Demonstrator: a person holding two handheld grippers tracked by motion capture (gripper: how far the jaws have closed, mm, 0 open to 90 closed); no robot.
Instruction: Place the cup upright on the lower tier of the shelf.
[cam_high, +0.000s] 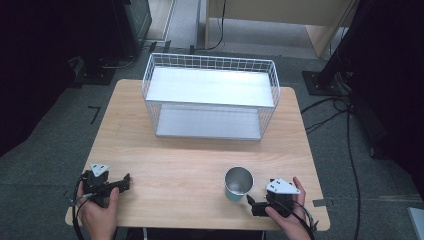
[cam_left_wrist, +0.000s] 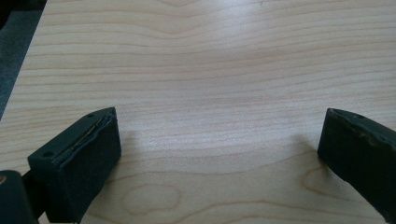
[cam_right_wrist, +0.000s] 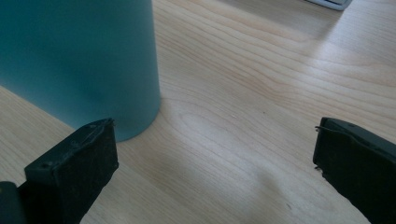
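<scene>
well, from the high view a metal cup (cam_high: 238, 183) stands upright on the wooden table (cam_high: 190, 165), near the front edge and just beside the right gripper (cam_high: 256, 206), which a hand holds low at the table's corner. the left gripper (cam_high: 125, 183) rests well apart at the other front corner, and a white wire basket (cam_high: 210, 95) sits empty at the back.

in the left gripper view the jaws are spread wide over bare wood, holding nothing.

in the right gripper view the jaws are likewise parted and free, with the cup (cam_right_wrist: 79, 60) looming just ahead of the left-hand jaw, its base on the table.

the cup looks thin-walled, stiff and light, with a smooth side that may slip; a grip across the wall at mid-height seems safest, squeezed gently so it doesn't tip.
</scene>
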